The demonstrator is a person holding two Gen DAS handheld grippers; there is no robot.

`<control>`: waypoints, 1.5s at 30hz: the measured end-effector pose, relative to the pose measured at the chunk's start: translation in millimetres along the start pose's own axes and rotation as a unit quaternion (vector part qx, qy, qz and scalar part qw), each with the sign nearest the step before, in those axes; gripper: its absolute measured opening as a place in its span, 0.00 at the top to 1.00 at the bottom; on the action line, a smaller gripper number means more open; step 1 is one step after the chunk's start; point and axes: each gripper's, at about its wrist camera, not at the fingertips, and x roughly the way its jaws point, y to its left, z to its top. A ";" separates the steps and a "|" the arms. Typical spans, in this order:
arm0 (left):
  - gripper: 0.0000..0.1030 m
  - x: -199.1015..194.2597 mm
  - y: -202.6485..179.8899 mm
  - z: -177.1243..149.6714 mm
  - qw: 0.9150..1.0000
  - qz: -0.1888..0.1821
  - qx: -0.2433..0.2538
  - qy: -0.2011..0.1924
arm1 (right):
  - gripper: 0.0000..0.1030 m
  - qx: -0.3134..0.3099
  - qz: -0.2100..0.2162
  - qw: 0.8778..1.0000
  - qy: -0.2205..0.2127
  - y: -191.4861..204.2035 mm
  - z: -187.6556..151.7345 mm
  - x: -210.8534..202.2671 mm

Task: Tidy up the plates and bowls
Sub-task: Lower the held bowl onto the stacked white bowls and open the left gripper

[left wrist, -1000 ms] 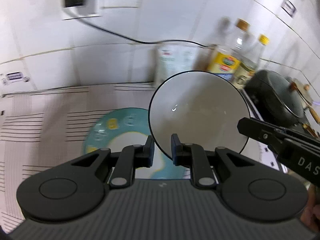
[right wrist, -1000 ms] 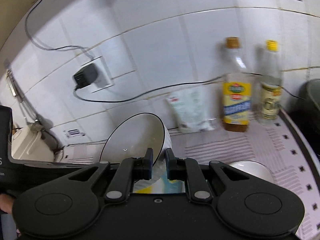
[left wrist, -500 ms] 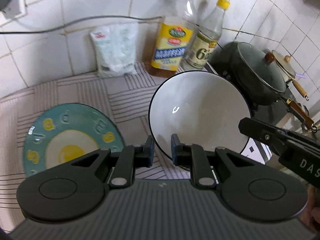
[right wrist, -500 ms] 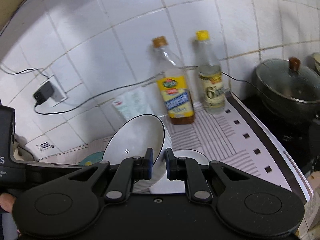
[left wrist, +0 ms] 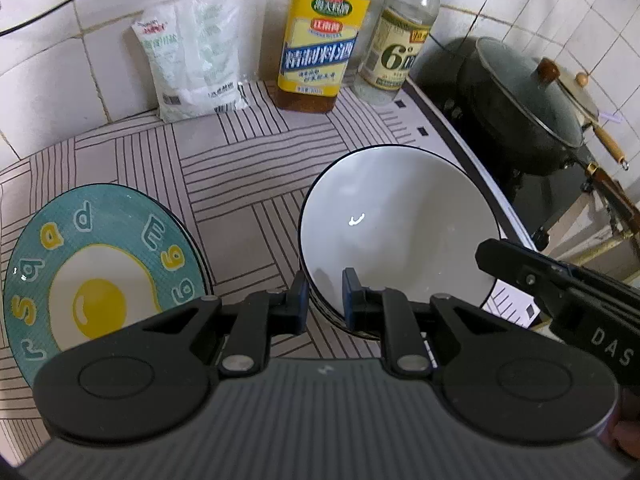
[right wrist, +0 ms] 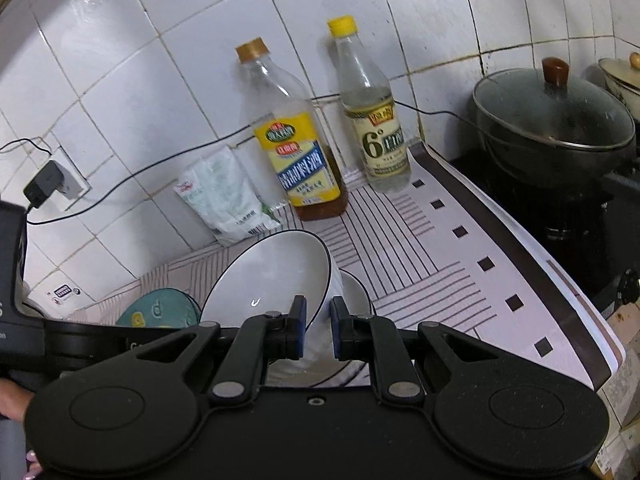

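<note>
Left tongs (left wrist: 324, 296) and right tongs (right wrist: 318, 328) both pinch the white bowl's (left wrist: 396, 228) rim above the bench (left wrist: 240, 184).

1. Bare striped table (left wrist: 256, 168) lies open between the teal plate (left wrist: 100, 272) and the held white bowl (left wrist: 400, 232).
2. Along the back wall a salt bag (left wrist: 196, 52), a yellow-label bottle (left wrist: 320, 36) and a clear bottle (left wrist: 400, 40) block the way.
3. To the right, the lidded pot (right wrist: 552, 120) closes that side.
4. A second white bowl (right wrist: 356, 292) sits just behind the held one.
</note>
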 end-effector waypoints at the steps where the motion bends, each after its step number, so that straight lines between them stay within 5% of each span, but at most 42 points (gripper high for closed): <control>1: 0.85 1.7 -0.3 0.2 1.000 0.001 0.003 0.006 | 0.84 -0.001 -0.002 1.000 0.000 -0.3 -1.1 1.1; 10: 0.85 8.0 -4.5 -0.8 1.000 0.011 0.022 0.009 | 0.85 -0.023 -0.017 1.000 0.004 2.4 -3.3 6.6; 30: 0.82 14.5 10.8 2.1 0.998 -0.033 -0.034 0.037 | 0.83 -0.094 -0.072 0.993 0.012 18.7 -9.3 15.6; 45: 0.71 -38.7 10.0 -12.0 0.999 -0.050 -0.017 0.013 | 0.78 -0.117 -0.071 0.991 -0.007 36.6 -29.7 -48.1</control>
